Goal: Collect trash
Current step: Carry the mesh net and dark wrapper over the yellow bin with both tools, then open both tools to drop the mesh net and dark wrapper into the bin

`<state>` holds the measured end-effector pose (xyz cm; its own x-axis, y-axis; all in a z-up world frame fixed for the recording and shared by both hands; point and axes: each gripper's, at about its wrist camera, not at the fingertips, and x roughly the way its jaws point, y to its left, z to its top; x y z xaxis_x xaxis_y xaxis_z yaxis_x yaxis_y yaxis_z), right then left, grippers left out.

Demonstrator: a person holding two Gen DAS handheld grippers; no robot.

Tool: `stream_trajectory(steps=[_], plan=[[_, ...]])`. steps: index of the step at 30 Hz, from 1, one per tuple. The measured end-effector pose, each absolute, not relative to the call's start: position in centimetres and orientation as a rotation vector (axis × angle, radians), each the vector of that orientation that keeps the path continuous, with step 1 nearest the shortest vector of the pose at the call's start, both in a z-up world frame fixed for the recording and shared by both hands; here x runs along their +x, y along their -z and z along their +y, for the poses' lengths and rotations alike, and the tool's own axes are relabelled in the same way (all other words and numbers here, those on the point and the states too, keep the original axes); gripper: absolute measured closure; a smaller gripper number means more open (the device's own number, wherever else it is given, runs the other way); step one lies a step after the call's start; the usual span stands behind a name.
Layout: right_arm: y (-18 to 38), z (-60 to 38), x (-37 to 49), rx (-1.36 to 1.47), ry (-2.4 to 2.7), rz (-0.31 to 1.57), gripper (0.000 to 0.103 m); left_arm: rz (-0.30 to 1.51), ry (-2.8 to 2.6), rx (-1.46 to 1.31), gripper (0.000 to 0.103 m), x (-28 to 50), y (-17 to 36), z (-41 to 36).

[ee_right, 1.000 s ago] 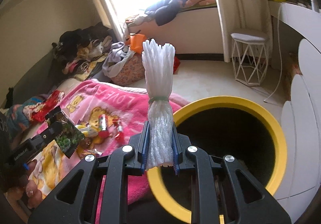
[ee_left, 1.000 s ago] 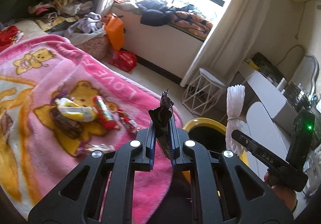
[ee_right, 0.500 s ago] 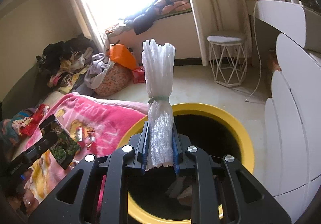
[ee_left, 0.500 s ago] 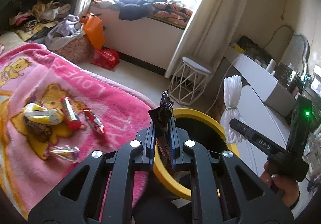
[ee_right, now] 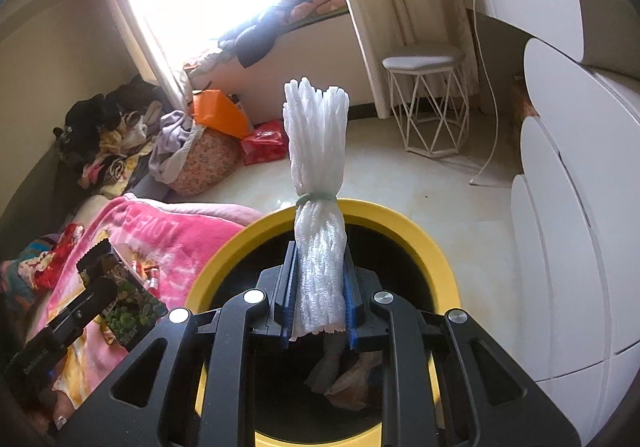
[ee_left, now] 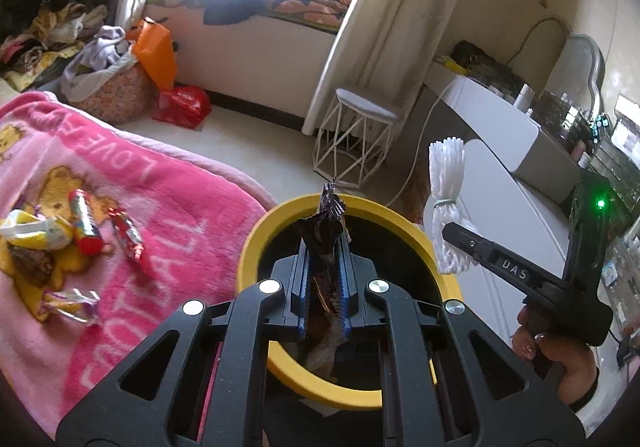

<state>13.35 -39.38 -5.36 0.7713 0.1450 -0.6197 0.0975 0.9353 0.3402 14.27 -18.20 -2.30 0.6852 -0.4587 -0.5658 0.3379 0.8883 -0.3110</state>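
My left gripper is shut on a dark snack wrapper that stands up between its blue pads, over the yellow-rimmed bin. My right gripper is shut on a white foam net bundle tied with a green band, held above the same bin. In the left wrist view the right gripper and its foam net show at right, over the bin's far rim. The left gripper's wrapper appears at the lower left of the right wrist view. Trash lies inside the bin.
Several wrappers lie on the pink bear blanket left of the bin. A white wire stool, white rounded cabinet, red bag and a laundry basket stand around the pale floor.
Both grippers moved away from the blanket toward the bin, each holding its item. The bin's opening now lies right under both, and the wrappers on the blanket slid to the left edge.
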Motion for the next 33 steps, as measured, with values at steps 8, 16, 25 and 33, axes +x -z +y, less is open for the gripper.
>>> stream_trajectory(steps=[8, 16, 25, 33], plan=[[6.6, -41.0, 13.5, 0.383, -0.015, 0.714, 0.084, 0.712, 0.490, -0.150, 0.095, 15.4, 3.7, -20.6], [8.0, -41.4, 14.1, 0.401, -0.043, 0.754, 0.084, 0.785, 0.517, -0.122, 0.095, 16.4, 6.3, -22.3], [8.5, -40.5, 14.8, 0.384, -0.097, 0.791, 0.070, 0.824, 0.500, -0.116, 0.068, 17.3, 7.2, -22.5], [7.7, -41.0, 14.4, 0.385, -0.095, 0.762, 0.051, 0.787, 0.475, -0.141, 0.026, 16.8, 6.0, -21.5]])
